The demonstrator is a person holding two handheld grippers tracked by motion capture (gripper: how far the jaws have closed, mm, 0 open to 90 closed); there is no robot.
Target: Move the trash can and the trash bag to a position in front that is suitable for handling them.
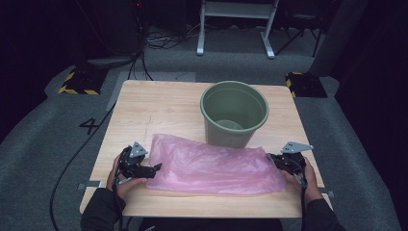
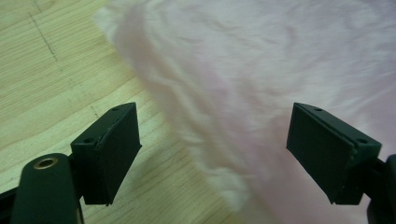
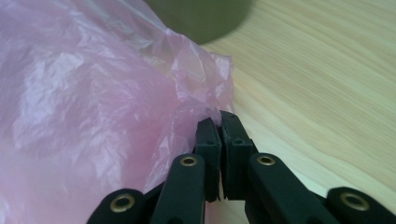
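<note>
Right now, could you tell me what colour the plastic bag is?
Translucent pink; the plastic bag shows best in the high view.

Can't see how much film my right gripper (image 3: 219,122) actually pinches, my left gripper view smears the pink bag (image 2: 261,93) edge and crops it, the bag probably hides the green bucket (image 1: 234,113) base, its top cropped.

A single dark numeral "4" (image 1: 89,126) is marked on the grey carpet floor (image 1: 43,144), just off the table's (image 1: 159,103) left edge. Nothing else is readable.
</note>
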